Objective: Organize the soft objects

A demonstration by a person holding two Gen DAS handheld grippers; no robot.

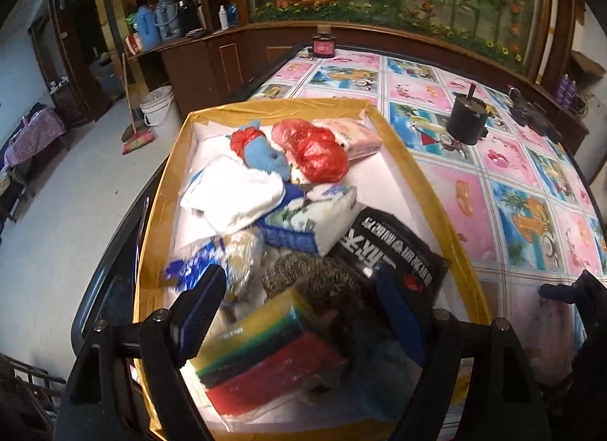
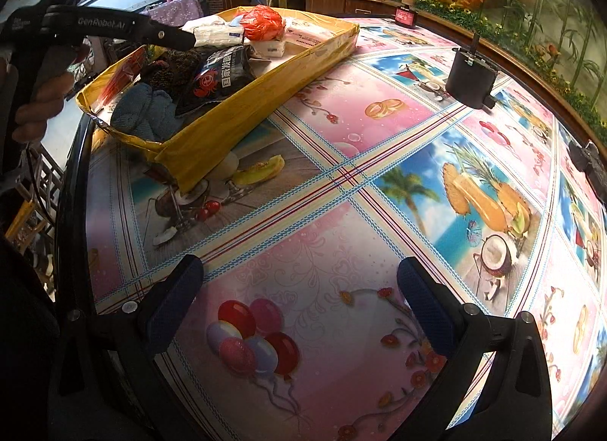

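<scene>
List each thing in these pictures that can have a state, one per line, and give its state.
Left claw: open, over the box, holding nothing.
Right claw: open, over bare tablecloth, holding nothing.
Yellow box: open-topped, filled with soft things.
Red bag: crumpled, in the box.
White cloth: folded, on top of the pile.
Sponge pack: wrapped, nearest the left claw.
Black cup: upright on the table, outside the box.

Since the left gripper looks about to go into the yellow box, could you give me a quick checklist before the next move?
1. Left gripper open: ok.
2. It holds nothing: ok.
3. Sponge pack lies below it, between the fingers' line: ok.
4. Right gripper open, empty, away from the yellow box: ok.
5. Black cylinder stands apart from the box: ok.
6. Whether the sponge pack is free of the knit item beside it: cannot tell.
</scene>
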